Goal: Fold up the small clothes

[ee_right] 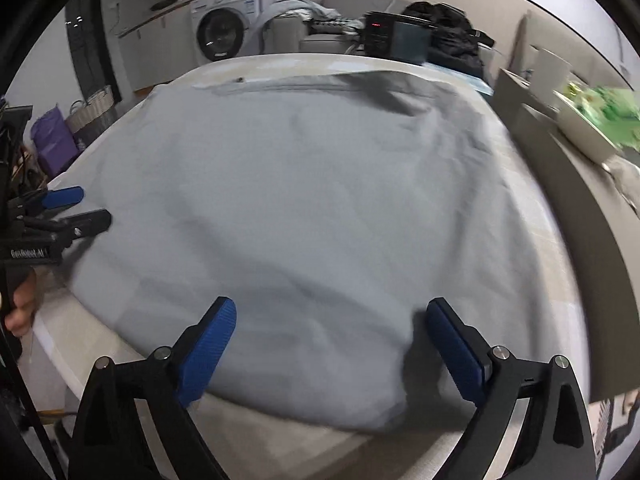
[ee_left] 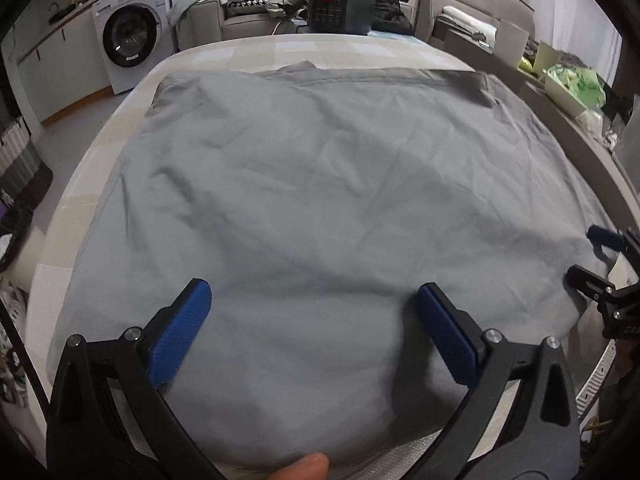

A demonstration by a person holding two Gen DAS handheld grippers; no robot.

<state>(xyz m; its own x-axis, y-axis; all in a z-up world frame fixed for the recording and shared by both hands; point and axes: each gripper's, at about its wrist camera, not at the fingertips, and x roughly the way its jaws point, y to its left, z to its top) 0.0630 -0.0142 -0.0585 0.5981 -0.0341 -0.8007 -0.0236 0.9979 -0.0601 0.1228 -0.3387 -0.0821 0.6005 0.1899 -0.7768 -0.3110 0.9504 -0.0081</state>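
A grey garment (ee_left: 312,184) lies spread flat and wrinkled over most of the cream table (ee_left: 240,48). My left gripper (ee_left: 314,290) hangs just above the garment's near edge, its blue pads (ee_left: 176,336) wide apart and nothing pinched between them. The right gripper (ee_left: 586,253) shows at the right edge of this view, over the cloth's right border. In the right wrist view the garment (ee_right: 320,200) fills the table (ee_right: 280,64), and my right gripper (ee_right: 331,306) stands open over its near corner. The left gripper (ee_right: 92,205) sits open at the cloth's left side.
Behind the table stand a black appliance with a red display (ee_left: 340,10), a sofa piled with clothes (ee_left: 240,8) and a washing machine (ee_left: 128,36). Cardboard boxes with green items (ee_left: 572,80) line the right side. Baskets and a purple bag (ee_right: 56,140) sit on the floor at left.
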